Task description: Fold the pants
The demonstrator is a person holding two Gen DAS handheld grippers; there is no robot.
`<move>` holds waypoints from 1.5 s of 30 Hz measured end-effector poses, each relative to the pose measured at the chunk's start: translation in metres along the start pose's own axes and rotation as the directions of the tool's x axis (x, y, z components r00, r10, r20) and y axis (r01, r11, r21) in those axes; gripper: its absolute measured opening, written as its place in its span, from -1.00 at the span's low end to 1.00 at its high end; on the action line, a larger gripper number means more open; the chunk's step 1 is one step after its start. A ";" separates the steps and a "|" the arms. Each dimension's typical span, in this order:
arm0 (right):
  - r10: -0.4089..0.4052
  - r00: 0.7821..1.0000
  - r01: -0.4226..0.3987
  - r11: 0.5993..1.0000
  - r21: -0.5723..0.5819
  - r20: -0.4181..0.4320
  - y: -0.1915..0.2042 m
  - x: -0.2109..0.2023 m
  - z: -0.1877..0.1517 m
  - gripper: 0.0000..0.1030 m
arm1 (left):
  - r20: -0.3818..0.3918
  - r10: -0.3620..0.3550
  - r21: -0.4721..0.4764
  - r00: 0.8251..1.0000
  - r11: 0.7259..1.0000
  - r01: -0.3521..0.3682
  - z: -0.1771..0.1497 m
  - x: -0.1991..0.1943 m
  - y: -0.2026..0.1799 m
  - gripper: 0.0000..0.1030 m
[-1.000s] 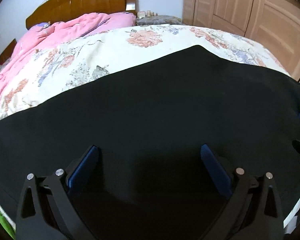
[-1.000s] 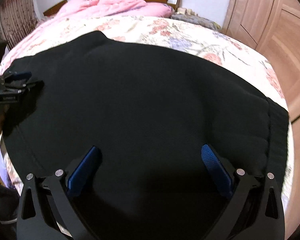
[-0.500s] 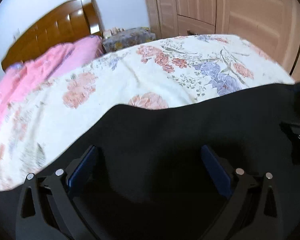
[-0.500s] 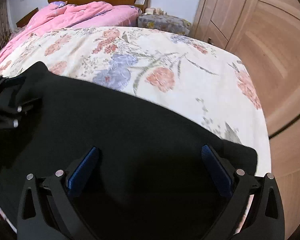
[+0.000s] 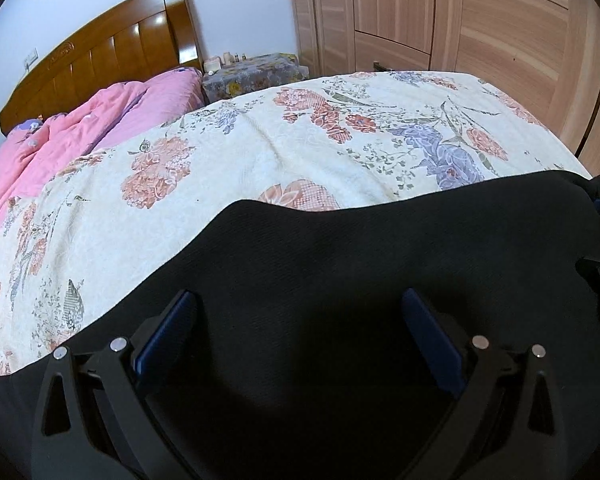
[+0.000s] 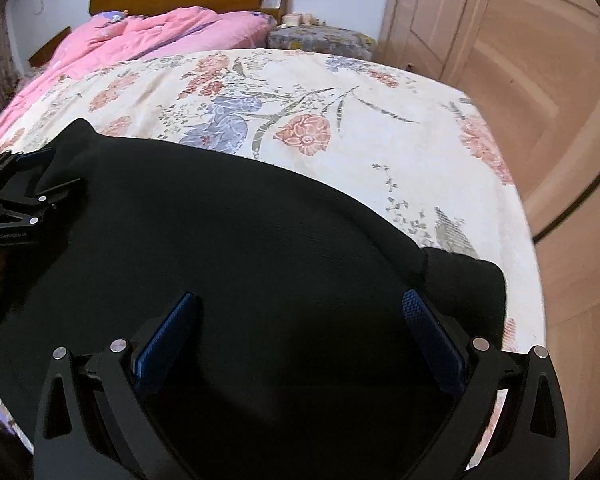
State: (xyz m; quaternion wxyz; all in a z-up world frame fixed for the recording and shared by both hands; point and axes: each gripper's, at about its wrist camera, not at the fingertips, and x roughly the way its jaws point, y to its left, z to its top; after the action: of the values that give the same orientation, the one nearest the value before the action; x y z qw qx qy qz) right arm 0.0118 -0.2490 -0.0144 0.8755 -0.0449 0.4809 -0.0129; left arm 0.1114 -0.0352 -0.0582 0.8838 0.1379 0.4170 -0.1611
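While the black pants (image 5: 340,280) lie spread across the near end of the floral bedspread (image 5: 260,152), both grippers hover just above the dark cloth. Over the fabric, the left gripper (image 5: 298,320) has its blue-padded fingers (image 5: 168,332) spread wide, with nothing between them. Likewise the right gripper (image 6: 300,320) is wide apart and holds nothing; a bunched fold of the pants sits just beside its right finger. Beyond the pants, toward the wooden headboard (image 5: 100,60), a pink quilt (image 5: 80,120) is heaped. Beside the headboard stands a cloth-covered nightstand (image 5: 252,74), next to the wooden wardrobe (image 5: 460,20).
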 end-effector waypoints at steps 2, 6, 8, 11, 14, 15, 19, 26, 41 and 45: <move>-0.034 0.999 0.033 0.999 0.017 0.042 0.018 -0.019 -0.007 0.91 | 0.000 0.000 0.000 1.000 1.000 0.000 0.000 0.000 0.000 0.97; -0.005 1.000 0.008 0.993 -0.117 0.023 0.063 -0.022 -0.033 0.91 | 0.000 0.000 0.001 1.000 1.000 0.000 0.000 0.000 0.000 0.97; 0.035 0.998 -0.032 0.996 -0.078 0.043 0.053 -0.025 -0.043 0.91 | 0.000 -0.002 -0.001 1.000 1.000 0.002 0.000 0.000 0.000 0.97; 0.086 0.996 -0.084 0.993 -0.079 0.028 0.039 -0.028 -0.052 0.91 | -0.001 -0.021 -0.010 1.000 1.000 0.021 0.000 0.000 0.002 0.97; 0.077 0.997 -0.075 0.994 -0.076 0.026 0.039 -0.030 -0.056 0.91 | -0.007 -0.027 -0.010 1.000 1.000 0.027 -0.003 -0.006 0.007 0.97; 0.080 0.996 -0.078 0.995 -0.070 0.029 0.037 -0.031 -0.057 0.91 | -0.009 -0.021 -0.026 1.000 0.999 0.021 -0.007 -0.012 0.012 0.97; 0.075 0.997 -0.073 0.995 -0.063 0.022 0.035 -0.030 -0.054 0.91 | 0.074 0.048 -0.156 0.996 0.987 -0.036 -0.038 -0.058 0.062 0.97; 0.071 0.997 -0.071 0.996 -0.058 0.006 0.036 -0.030 -0.052 0.91 | -0.019 0.103 -0.437 0.995 0.894 -0.101 -0.143 -0.090 0.194 0.97; 0.351 0.936 -0.304 0.841 -0.448 0.023 0.279 -0.067 0.009 0.91 | -0.099 0.431 -0.727 0.897 0.584 -0.361 -0.248 -0.195 0.328 0.96; 0.458 0.888 -0.403 0.726 -0.557 -0.044 0.376 -0.054 0.030 0.91 | -0.115 0.421 -0.719 0.900 0.589 -0.368 -0.247 -0.197 0.342 0.96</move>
State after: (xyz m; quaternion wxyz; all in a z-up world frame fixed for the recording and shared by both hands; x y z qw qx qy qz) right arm 0.0005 0.1313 0.0127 0.8256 -0.1832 0.4179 0.3320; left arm -0.0414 0.4030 -0.0191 0.8914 -0.1397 0.3750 0.2125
